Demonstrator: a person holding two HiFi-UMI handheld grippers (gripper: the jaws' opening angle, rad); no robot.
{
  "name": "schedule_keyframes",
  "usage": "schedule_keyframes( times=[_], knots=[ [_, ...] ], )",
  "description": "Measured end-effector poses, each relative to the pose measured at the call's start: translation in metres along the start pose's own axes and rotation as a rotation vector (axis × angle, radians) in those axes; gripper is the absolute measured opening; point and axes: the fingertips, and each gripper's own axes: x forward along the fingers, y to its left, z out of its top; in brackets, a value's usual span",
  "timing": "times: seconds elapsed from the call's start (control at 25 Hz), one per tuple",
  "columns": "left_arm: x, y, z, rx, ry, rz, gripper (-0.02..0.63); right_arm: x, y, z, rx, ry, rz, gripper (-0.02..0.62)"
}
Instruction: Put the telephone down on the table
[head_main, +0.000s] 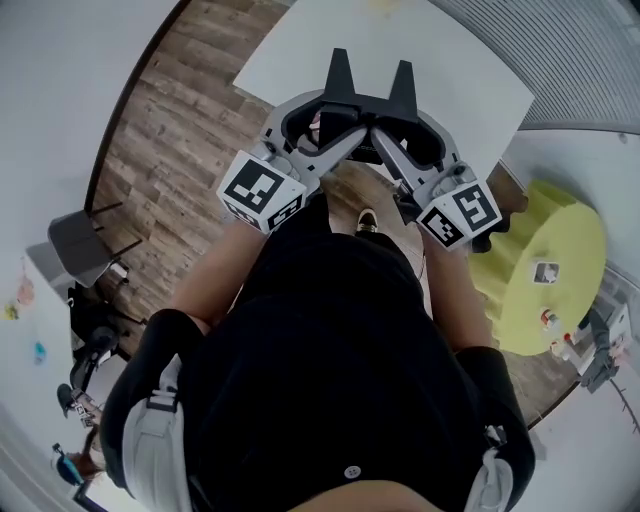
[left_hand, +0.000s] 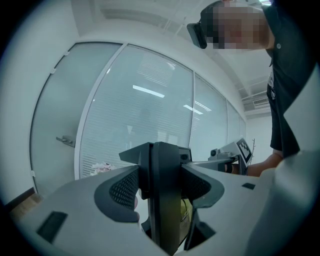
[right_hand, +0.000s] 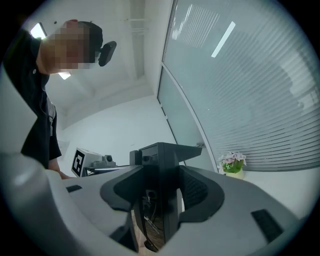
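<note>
**Head view: two closed grippers held side by side, nothing clamped**

The left gripper and the right gripper are held close together, tips nearly level, out in front of the person's black-clad torso. A white table is seen just beyond both sets of tips. In the left gripper view the dark jaws are pressed together with nothing between them, and the same is shown in the right gripper view. A small pot of flowers is seen to the right of the right gripper's jaws. A yellow-green round table lies off that gripper's right side. The telephone cannot be made out in any view.
</note>
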Motion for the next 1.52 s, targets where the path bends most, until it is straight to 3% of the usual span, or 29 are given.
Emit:
schedule_keyframes(
  times=[0.44, 0.68, 1.52],
  knots=[
    [0.035, 0.047, -0.028, -0.044, 0.138, -0.274, 0.265, 0.028, -0.038, -0.028, 0.114, -0.042, -0.275, 0.232],
    [0.058, 0.050, -0.052, -0.065, 0.187, -0.359, 0.265, 0.021, -0.062, -0.048, 0.177, -0.045, -0.377, 0.232],
    [0.202, 0.078, -0.154, -0.184, 0.390, -0.417, 0.265, 0.007, -0.222, -0.120, 0.362, 0.067, -0.460, 0.232]
  ],
)
